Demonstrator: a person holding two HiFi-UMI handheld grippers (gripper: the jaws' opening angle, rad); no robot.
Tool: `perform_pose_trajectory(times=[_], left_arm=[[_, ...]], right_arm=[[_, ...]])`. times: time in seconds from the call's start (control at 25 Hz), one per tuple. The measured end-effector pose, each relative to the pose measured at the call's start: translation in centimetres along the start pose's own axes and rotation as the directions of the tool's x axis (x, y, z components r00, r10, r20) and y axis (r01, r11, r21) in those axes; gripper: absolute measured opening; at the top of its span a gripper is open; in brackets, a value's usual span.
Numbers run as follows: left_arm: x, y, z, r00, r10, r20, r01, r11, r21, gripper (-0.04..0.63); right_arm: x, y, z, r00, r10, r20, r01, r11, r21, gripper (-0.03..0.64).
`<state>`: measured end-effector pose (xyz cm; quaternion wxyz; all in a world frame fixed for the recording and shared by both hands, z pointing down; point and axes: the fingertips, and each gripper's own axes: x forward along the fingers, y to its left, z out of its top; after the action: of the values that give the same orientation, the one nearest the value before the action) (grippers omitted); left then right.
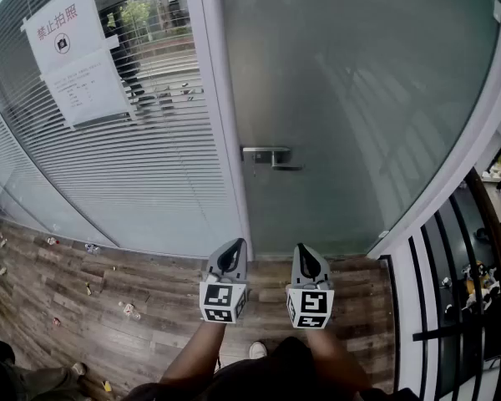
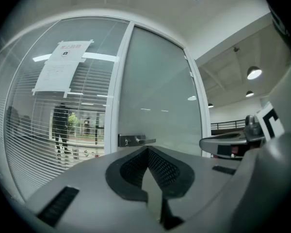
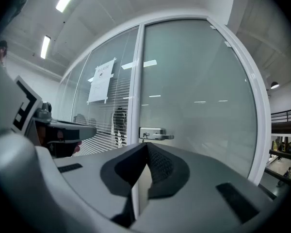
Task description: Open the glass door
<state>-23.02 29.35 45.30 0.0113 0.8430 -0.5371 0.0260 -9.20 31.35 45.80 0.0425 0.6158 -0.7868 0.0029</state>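
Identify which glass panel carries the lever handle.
The frosted glass door on the right, with the lever handle at its left edge; the left panel shows blinds and two paper notices instead.

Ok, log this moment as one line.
phase: pre-contact | glass door: closed | lever handle: untouched | left gripper: shut, empty | right gripper: shut, empty
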Motion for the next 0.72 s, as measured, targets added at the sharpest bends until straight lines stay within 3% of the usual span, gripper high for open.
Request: perform_pose_trajectory(times=[0.36, 0.72], left_arm=[[6.1, 2.1, -1.0, 1.000, 0.018, -0.021, -0.019, 0.998, -0.066, -0.002], [13.3, 5.3, -1.0, 0.997, 0.076, -0.030, -0.077, 0.996, -0.036, -0.002]], right_arm=[[7.7, -1.1, 0.1, 0.999, 0.047, 0.004, -0.047, 0.999, -0.009, 0.015], [16.6, -3.5, 0.6, 0.996, 0.094, 0.002, -0.094, 0.995, -0.013, 0.015]])
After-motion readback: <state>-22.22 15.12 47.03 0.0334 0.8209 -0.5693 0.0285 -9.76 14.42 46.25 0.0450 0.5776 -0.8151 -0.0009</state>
